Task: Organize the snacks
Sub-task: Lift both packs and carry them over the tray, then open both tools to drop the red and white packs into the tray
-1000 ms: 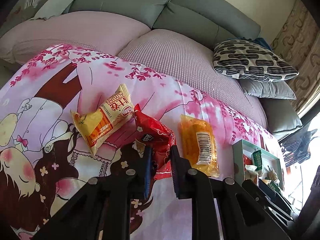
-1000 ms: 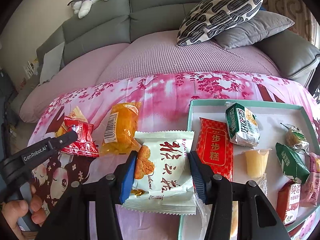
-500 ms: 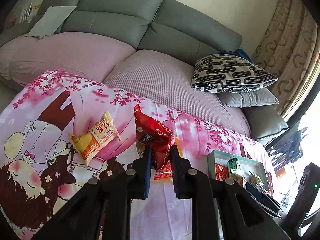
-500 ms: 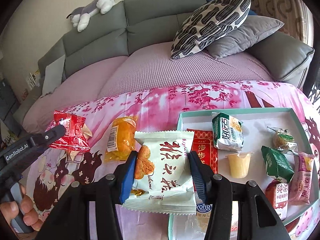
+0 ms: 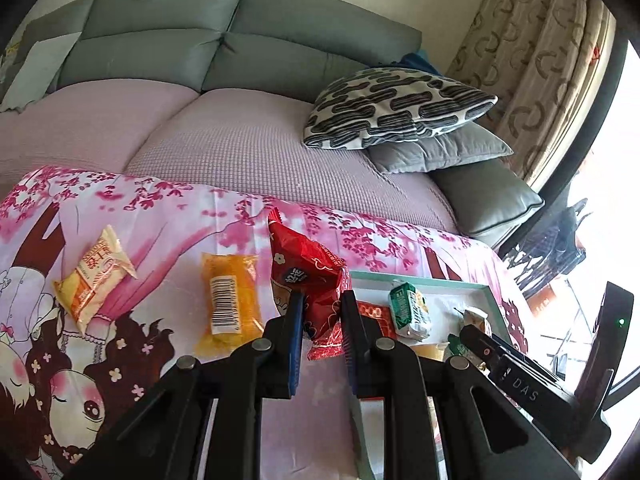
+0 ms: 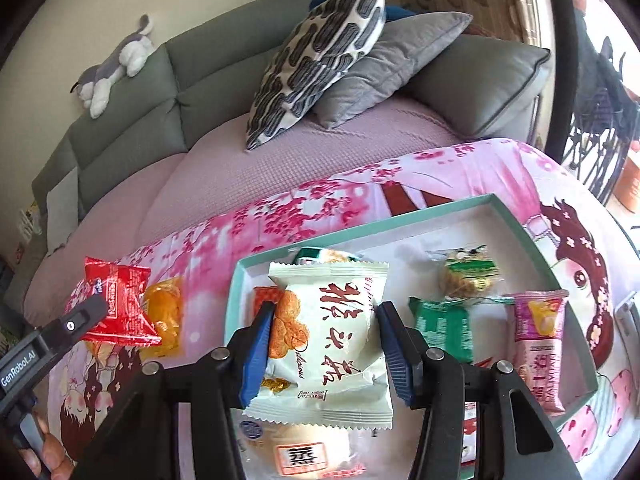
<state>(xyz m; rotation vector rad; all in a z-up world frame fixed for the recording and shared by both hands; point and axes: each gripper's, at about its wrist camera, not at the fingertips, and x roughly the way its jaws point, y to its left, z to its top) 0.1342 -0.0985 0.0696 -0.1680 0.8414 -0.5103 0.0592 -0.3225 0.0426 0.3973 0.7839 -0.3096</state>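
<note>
A red snack packet (image 5: 308, 280) stands pinched between the two fingers of the left gripper (image 5: 320, 312) at the lower middle of the left wrist view, the jaws closed tight on its lower part so that its crimped top points up above the pink cartoon cloth (image 5: 168, 208). In the right wrist view the same red packet (image 6: 120, 304) shows at the left edge, lifted clear of the cloth on the tip of that gripper. The right gripper (image 6: 326, 330) holds a white snack bag (image 6: 332, 340) printed with red characters, its blue-padded jaws partly open and pressing on the bag's two sides, low in the middle of the frame and over the near left corner of the teal-rimmed tray (image 6: 360, 228). In the tray lie a green packet (image 6: 440, 328), a pink packet (image 6: 538, 344), a clear-wrapped pastry (image 6: 464, 276) and, partly hidden behind the white bag, an orange-red packet (image 6: 264, 296). On the cloth to the left of the tray, in the left wrist view, an orange packet with a barcode label (image 5: 228, 300) lies flat just beside the red one, and a yellow packet (image 5: 94, 276) lies further left, well apart. Behind the cloth is a grey sofa (image 5: 224, 40) with a mauve cover; a black-and-white patterned cushion (image 5: 392, 108) rests on a grey cushion (image 5: 440, 148) at upper right, and a plush toy (image 6: 116, 68) lies on the sofa back at upper left of the right wrist view. Fingertips of a hand (image 6: 44, 452) show at the lower left corner.
</note>
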